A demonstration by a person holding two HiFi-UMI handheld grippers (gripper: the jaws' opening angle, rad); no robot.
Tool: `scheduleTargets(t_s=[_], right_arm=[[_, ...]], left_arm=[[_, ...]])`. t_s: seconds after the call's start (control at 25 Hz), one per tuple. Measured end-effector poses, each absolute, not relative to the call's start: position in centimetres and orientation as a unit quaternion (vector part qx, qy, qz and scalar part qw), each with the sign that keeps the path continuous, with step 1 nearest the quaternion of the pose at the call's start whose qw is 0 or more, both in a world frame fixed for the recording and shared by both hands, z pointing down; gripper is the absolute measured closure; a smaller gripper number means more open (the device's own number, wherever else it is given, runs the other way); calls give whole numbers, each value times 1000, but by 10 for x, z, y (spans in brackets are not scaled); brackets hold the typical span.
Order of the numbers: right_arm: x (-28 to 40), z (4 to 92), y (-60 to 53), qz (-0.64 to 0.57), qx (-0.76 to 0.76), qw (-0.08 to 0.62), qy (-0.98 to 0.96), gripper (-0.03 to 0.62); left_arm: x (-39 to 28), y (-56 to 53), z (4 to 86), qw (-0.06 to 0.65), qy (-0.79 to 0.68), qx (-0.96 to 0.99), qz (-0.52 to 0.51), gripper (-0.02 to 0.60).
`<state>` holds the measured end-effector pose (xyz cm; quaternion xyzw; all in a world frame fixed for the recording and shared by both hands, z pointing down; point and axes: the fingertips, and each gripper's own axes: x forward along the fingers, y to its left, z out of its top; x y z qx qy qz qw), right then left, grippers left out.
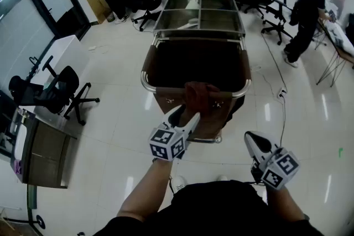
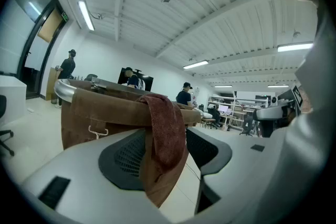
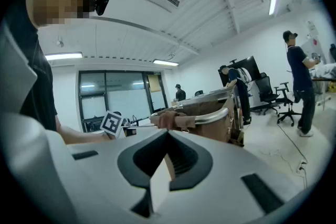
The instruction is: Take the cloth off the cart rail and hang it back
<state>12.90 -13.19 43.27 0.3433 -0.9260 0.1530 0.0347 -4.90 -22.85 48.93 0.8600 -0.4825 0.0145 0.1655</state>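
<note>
The right gripper (image 3: 168,136) has its jaws closed tip to tip, with nothing between them. Beyond them stands the cart (image 3: 230,103). A reddish-brown cloth (image 3: 169,118) is draped over its silver rail (image 3: 211,117). The left gripper's marker cube (image 3: 111,123) (on a bare forearm (image 3: 75,135)) sits left of the cloth. A person (image 3: 297,81) stands at far right near office chairs (image 3: 268,93).
</note>
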Motion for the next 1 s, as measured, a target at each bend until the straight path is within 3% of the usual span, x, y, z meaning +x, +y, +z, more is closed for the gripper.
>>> scheduleTargets(t_s=[0.36, 0.48, 0.52, 1.0], right_arm=[[152, 440, -138, 159, 366, 42, -916, 583], [151, 441, -139, 162, 367, 41, -915, 583], [150, 442, -139, 162, 367, 40, -915, 583], [105, 442, -134, 165, 334, 35, -927, 583]], left_arm=[[-34, -265, 497, 179, -494, 851, 19, 342], [-40, -262, 495, 183, -504, 844, 11, 528], [-41, -259, 493, 180, -502, 846, 6, 555], [-73, -208, 421, 121, -499, 857, -32, 560]])
